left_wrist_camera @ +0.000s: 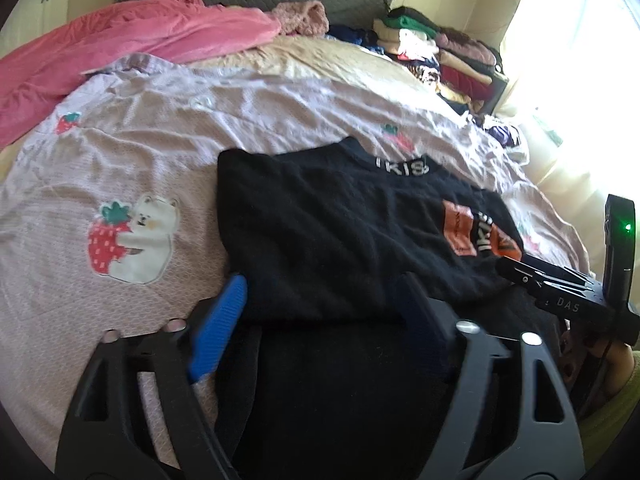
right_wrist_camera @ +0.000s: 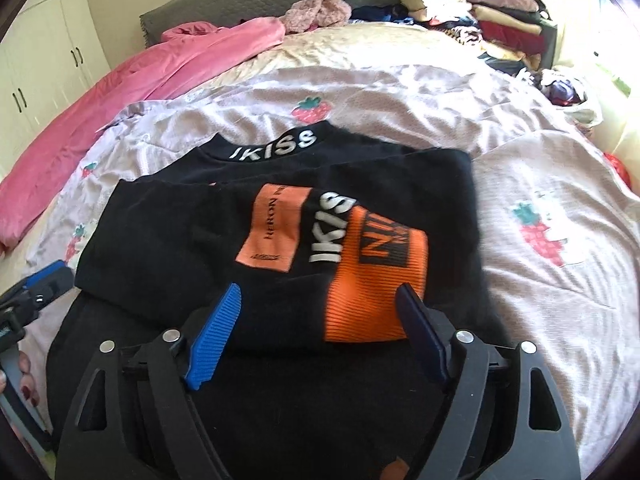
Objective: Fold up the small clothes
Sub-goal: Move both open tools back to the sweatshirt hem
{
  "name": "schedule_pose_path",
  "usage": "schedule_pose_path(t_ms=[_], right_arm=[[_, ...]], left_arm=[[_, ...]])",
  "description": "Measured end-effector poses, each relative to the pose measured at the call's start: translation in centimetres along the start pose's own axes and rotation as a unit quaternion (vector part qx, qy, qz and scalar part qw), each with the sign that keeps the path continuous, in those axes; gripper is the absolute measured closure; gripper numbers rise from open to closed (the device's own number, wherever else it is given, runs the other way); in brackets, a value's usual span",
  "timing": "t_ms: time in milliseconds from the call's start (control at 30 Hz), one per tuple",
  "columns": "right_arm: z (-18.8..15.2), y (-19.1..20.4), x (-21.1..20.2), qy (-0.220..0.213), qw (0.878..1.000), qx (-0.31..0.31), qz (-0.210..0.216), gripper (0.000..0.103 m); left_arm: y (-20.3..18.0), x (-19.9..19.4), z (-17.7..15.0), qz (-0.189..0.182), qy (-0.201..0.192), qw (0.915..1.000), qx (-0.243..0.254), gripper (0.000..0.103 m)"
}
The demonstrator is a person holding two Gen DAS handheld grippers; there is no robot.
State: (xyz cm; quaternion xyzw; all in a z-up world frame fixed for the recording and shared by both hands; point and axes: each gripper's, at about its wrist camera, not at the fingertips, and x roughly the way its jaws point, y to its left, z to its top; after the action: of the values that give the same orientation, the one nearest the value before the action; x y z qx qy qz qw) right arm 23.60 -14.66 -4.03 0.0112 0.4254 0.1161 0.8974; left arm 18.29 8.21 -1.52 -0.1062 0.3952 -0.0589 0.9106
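Sweater (right_wrist_camera: 280, 240) lies folded just ahead of both gaping grippers (left_wrist_camera: 320, 312) (right_wrist_camera: 320, 320).

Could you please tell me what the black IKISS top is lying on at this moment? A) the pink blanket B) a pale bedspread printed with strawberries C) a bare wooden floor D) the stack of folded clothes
B: the black IKISS top lies flat on the strawberry bedspread, well clear of the pink blanket and the clothes stack.

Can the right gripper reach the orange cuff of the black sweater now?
Probably yes: the right gripper is open, and the orange cuff lies on top of the black sweater just ahead, uncovered.
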Motion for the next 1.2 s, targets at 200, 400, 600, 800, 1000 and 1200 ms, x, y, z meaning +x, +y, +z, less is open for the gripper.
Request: schedule_pose_path(t_ms=[200, 400, 600, 800, 1000, 1200], right_arm=[[0.0, -0.3, -2.5, -0.021, 1.0, -0.003, 0.005, 0.017], [-0.6, -0.7, -5.2, -0.043, 0.999, 0.001, 0.014, 0.008], [-1.5, -1.2, -7.4, -0.061, 0.998, 0.013, 0.026, 0.008], [-2.7, -1.4, -9.7, -0.076, 0.996, 0.008, 0.033, 0.007], [-3.8, -2.0, -11.9, -0.086, 0.996, -0.002, 0.024, 0.006], [-5.2, -3.2, -13.6, -0.09, 0.996, 0.002, 0.017, 0.006]], left_arm=[[-0.7, -1.8, -0.2, 0.017, -0.014, 0.9997, 0.009, 0.011], [-1.1, -3.9, -0.8, 0.031, -0.021, 0.9991, 0.018, 0.01], [-0.7, -6.0, -1.7, 0.05, -0.023, 0.9983, 0.021, 0.01], [-0.5, -7.8, -3.0, 0.059, -0.023, 0.9978, 0.021, 0.009], [-0.3, -9.1, -4.4, 0.067, -0.023, 0.9973, 0.021, 0.009], [1.5, -10.7, -6.2, 0.072, -0.022, 0.9972, 0.003, 0.009]])
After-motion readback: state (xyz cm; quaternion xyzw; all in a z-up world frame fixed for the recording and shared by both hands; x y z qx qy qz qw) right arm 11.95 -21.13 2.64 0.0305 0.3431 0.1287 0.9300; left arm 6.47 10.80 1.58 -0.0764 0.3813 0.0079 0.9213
